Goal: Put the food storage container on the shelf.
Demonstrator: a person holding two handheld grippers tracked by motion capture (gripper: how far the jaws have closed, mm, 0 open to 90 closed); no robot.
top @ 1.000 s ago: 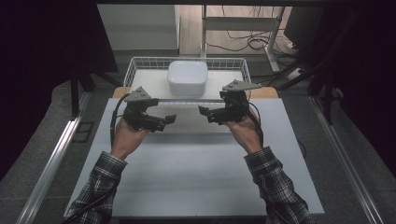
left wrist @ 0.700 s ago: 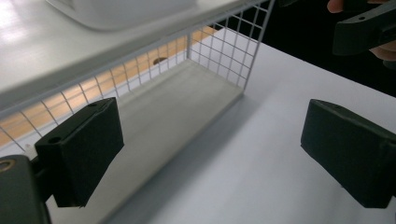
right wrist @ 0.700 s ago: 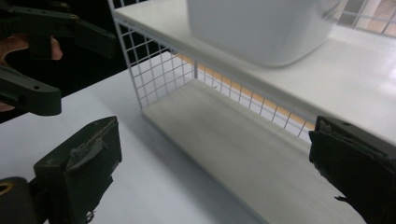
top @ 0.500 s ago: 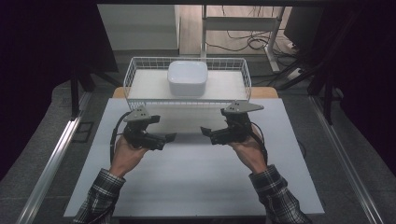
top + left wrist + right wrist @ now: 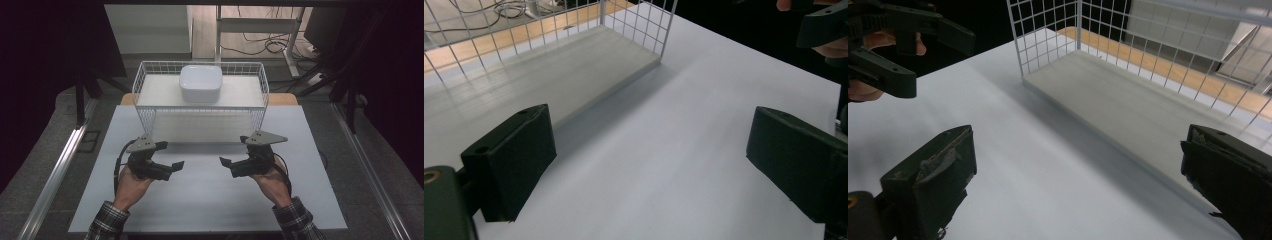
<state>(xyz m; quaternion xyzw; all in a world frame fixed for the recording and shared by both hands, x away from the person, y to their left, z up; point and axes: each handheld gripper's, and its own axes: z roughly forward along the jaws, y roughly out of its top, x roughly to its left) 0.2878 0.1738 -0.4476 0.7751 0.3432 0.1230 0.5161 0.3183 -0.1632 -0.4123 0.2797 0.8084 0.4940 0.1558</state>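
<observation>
A table (image 5: 200, 210) runs from the near edge to the far side of the workspace. A wire basket (image 5: 145, 75) stands at the far middle of the table, its front wall facing the person. A lidded box (image 5: 200, 83) sits inside the basket, on its floor, at the centre and toward the back. The left gripper (image 5: 175, 165) is over the table, near and left of centre, in front of the basket's left corner. The right gripper (image 5: 224, 161) is over the table right of centre, in front of the basket's right corner. The two grippers face each other, well apart, with bare tabletop between them.
</observation>
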